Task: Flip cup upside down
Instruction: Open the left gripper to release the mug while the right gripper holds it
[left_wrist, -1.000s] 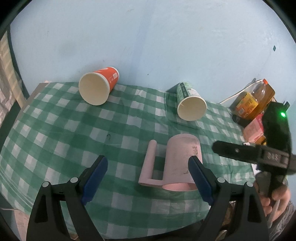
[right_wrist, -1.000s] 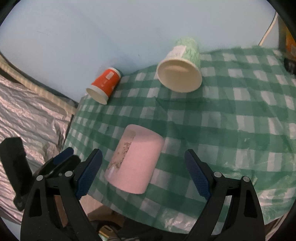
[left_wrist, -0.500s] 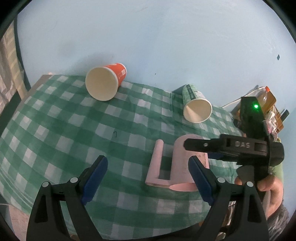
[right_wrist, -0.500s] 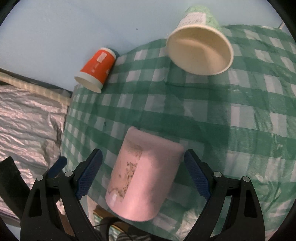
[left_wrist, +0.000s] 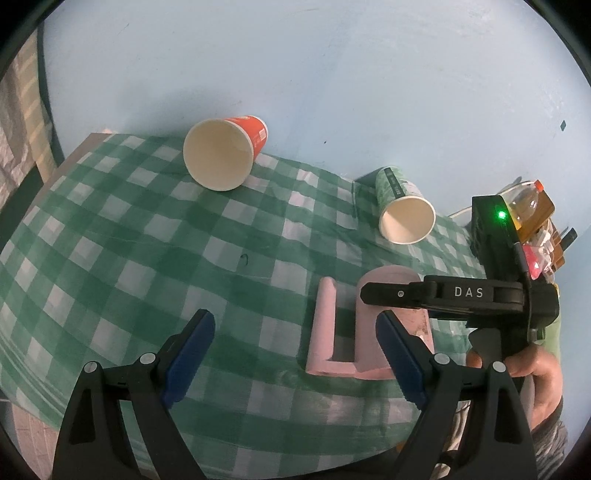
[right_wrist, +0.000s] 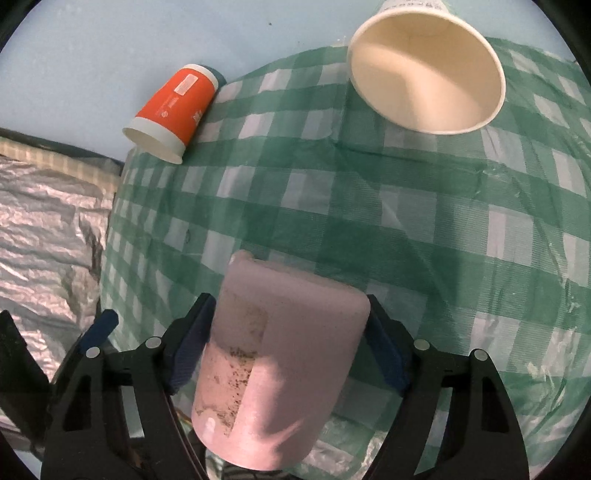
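Observation:
A pink mug (right_wrist: 273, 362) with a square handle (left_wrist: 325, 332) lies on its side on the green checked tablecloth (left_wrist: 147, 258), near the front edge. My right gripper (right_wrist: 288, 339) is open, its blue pads on either side of the mug body, close to it. It shows in the left wrist view (left_wrist: 443, 295) reaching over the mug. My left gripper (left_wrist: 295, 354) is open and empty, just left of the mug. An orange paper cup (left_wrist: 225, 155) and a green paper cup (left_wrist: 402, 210) lie on their sides further back.
A blue wall (left_wrist: 332, 74) backs the table. A drink bottle (left_wrist: 532, 206) and small packets stand at the far right. Crinkled silver foil (right_wrist: 44, 240) lies beyond the table's left edge. A hand (left_wrist: 535, 373) holds the right gripper.
My right gripper has moved forward until its pads flank the pink mug. My left gripper has drifted slightly left and back; the cups have not moved.

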